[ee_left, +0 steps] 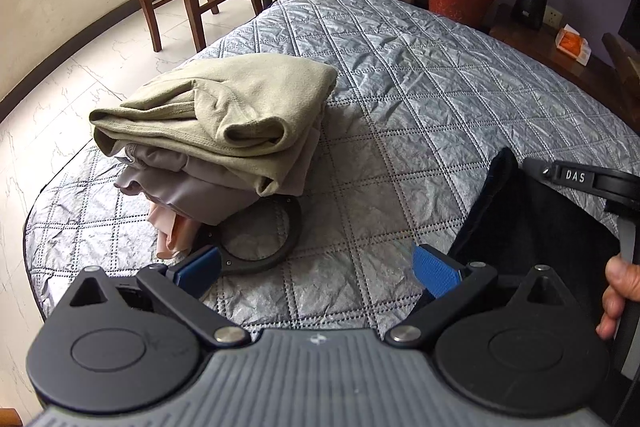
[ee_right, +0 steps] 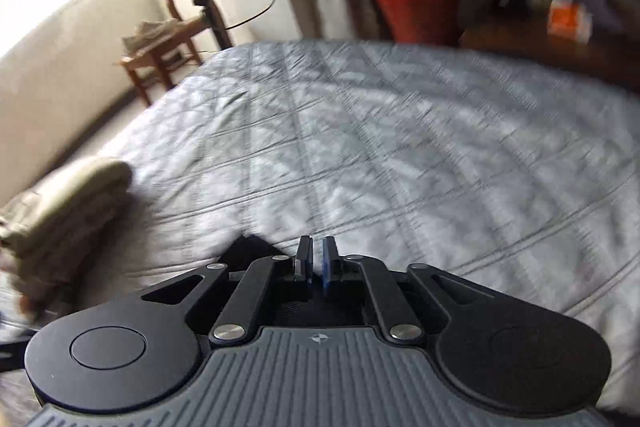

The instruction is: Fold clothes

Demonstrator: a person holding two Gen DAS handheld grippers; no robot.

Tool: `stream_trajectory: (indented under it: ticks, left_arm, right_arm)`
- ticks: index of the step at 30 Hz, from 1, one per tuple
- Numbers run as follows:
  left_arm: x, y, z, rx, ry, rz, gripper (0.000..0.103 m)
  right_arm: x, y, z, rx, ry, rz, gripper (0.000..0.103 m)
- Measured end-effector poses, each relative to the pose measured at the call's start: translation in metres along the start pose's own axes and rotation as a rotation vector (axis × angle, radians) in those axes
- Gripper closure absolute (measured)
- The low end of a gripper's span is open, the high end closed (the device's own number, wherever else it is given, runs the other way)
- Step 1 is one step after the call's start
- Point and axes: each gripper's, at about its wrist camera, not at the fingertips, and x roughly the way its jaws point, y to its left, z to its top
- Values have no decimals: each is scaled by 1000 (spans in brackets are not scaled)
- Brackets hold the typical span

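On the bed's quilted grey bedspread point(ee_left: 420, 75), toward the near left corner, sits a stack of folded clothes point(ee_left: 216, 131): an olive-green garment on top, paler grey and pinkish pieces beneath. Just beside its near edge lies a black ring-shaped part point(ee_left: 260, 239), seemingly belonging to the left tool's finger. The left tongs point(ee_left: 316, 269) hang over the bedspread with blue pads spread wide and nothing between them, tilted steeply downward toward the cover.

Moving right, a dark navy garment point(ee_left: 516, 215) lies bunched at the near right of the bed, touching the right-hand tool, whose black frame crosses over it. A hand point(ee_left: 618, 295) wraps that tool's handle at the far right edge.

The right tongs point(ee_right: 316, 259), in their own blurred view, stand all but shut, only a thin slit between the pads; no cloth shows between the pads, though a dark scrap of fabric point(ee_right: 248, 249) shows just left of them. They slope down toward the bed.

I'd judge the stack finished and the dark garment the next piece in hand. The next move likely calls for spreading it flat on the open bedspread, each pair of tongs taking an edge.
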Motion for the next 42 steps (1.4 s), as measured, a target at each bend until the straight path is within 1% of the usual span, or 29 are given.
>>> stream_trajectory:
  ticks: [2,4,6,7,8,11,13,15,17,18,20,21,23,25,28,31,32,34,36,37,39,40,41,42]
  left_arm:
    - [0,-1,-1,4,-1,-3,1]
    - [0,-2,-2,11,-1,-3,1]
    - [1,-4,-3,15,4,-5,1]
    - [2,-6,-4,21,7,-8,1]
    - [2,-9,-6,30,10,-10,1]
    - [3,-26,-15,90,22,-36,1]
    - [1,-45,-25,151,25,-51,1]
    - [-1,-67,-36,217,29,-73,1]
    - [-4,-88,-48,281,35,-100,1]
    - [-5,-99,-54,316,38,-111,1]
    - [-6,-120,-68,392,41,-117,1]
    - [-5,-129,-75,426,45,-117,1]
    - [-7,-136,-85,461,26,-107,0]
    - [-9,-139,-87,480,17,-99,0]
    - [-6,-136,-84,455,28,-102,0]
    - [-6,-136,-81,450,9,-68,0]
    - [-7,-136,-80,446,1,-55,1]
    - [-10,-139,-78,428,-16,-49,2]
    - [-19,-143,-78,406,-40,-88,2]
    - [-24,-148,-79,407,-55,-111,2]
    - [-37,-161,-86,445,-97,-147,2]
    - [-43,-168,-91,471,-116,-163,2]
    - [-48,-176,-98,500,-133,-179,2]
    - [-53,-184,-104,528,-150,-195,2]
  right_arm:
    - [-9,-8,3,19,-29,-1,92]
    - [-32,-13,7,18,-75,-1,90]
    - [-62,-12,3,-12,-102,15,78]
    - [-79,-12,-5,-32,-104,10,65]
    - [-94,-11,-17,-55,-102,1,59]
    - [-137,-12,-67,-103,-51,-43,60]
    - [-161,-15,-106,-108,-13,-90,61]
    - [-181,-16,-137,-141,22,-151,61]
    - [-197,-20,-155,-151,35,-184,61]
    - [-199,-22,-160,-174,47,-209,61]
    - [-199,-27,-169,-205,76,-259,57]
    - [-197,-35,-172,-183,97,-261,57]
    - [-197,-54,-178,-104,110,-253,55]
    - [-208,-68,-185,-74,95,-301,49]
    - [-245,-93,-194,19,31,-348,49]
    - [-281,-115,-208,74,-7,-439,49]
    - [-286,-121,-215,92,5,-464,46]
    - [-284,-141,-230,139,80,-484,43]
    - [-287,-154,-242,202,56,-465,44]
    - [-294,-156,-242,237,21,-453,44]
    - [-311,-159,-242,293,-62,-444,43]
    - [-322,-160,-242,315,-110,-445,39]
    - [-334,-163,-245,345,-146,-453,35]
    - [-345,-169,-248,376,-171,-479,34]
